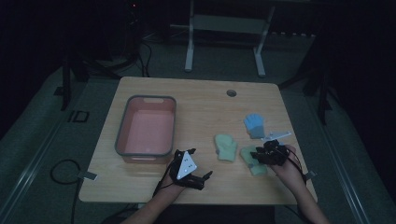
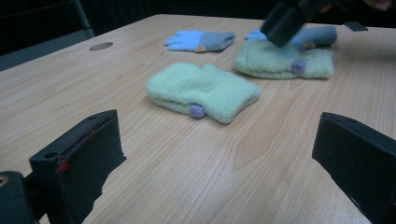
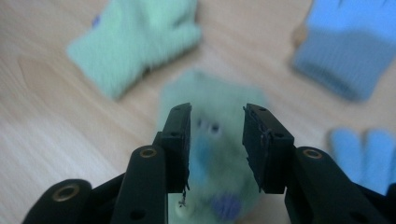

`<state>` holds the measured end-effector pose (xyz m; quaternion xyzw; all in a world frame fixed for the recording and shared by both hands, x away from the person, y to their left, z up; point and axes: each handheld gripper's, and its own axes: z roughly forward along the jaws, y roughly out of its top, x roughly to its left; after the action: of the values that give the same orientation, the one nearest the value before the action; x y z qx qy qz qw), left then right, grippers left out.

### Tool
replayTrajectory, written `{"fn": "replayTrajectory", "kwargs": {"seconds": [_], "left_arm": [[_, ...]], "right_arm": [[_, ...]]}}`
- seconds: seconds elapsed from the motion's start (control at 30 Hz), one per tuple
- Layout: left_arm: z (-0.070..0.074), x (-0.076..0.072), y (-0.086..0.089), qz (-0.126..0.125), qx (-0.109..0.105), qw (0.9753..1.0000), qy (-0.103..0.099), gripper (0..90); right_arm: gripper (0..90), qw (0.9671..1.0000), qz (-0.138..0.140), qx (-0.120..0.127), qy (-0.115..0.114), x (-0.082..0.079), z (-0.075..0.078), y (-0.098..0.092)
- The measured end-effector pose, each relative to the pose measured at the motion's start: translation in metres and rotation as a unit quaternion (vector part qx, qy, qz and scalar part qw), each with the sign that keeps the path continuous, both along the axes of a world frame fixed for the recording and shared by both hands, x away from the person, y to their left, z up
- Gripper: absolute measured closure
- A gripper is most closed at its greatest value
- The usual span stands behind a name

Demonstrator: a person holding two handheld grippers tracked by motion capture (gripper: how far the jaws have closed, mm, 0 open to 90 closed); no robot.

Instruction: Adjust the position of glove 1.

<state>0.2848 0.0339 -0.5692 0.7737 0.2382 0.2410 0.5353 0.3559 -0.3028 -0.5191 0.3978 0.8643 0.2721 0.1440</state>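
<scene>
The high view looks forward and down from above the person's side, taking in the whole bench (image 1: 196,100) from some way off.

The left gripper view sits low, just above the bench top, and faces along its wide-set jaws; a green mitten (image 2: 203,92) lies ahead between them, and a second green mitten (image 2: 280,60) lies farther off toward the right-hand jaw.

The right gripper view points steeply down from very near, its jaws framing that second mitten (image 3: 212,140), which is blurred by closeness.

All three views share the mittens; the high view shows them at right (image 1: 226,147).
</scene>
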Motion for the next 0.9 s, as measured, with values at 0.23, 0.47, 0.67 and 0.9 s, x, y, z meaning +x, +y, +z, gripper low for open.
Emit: {"fn": "replayTrajectory", "kwargs": {"seconds": [0.23,0.47,0.67,0.9], "left_arm": [[0.000,0.000,0.000,0.001,0.000,1.0000,0.000,1.9],[0.000,0.000,0.001,0.001,-0.003,1.0000,0.002,1.9],[0.000,0.000,0.001,0.002,-0.004,1.0000,0.001,1.9],[0.000,0.000,0.001,0.002,-0.004,1.0000,0.002,1.9]], "right_arm": [[81.4,0.9995,-0.008,-0.014,0.025,-0.002,-0.012,0.002],[86.7,0.9983,-0.052,0.025,0.000,-0.001,0.013,0.004],[86.7,0.9934,-0.099,0.035,-0.046,0.001,0.032,0.005],[86.7,0.9862,-0.153,0.050,-0.040,0.012,0.018,0.005]]}}
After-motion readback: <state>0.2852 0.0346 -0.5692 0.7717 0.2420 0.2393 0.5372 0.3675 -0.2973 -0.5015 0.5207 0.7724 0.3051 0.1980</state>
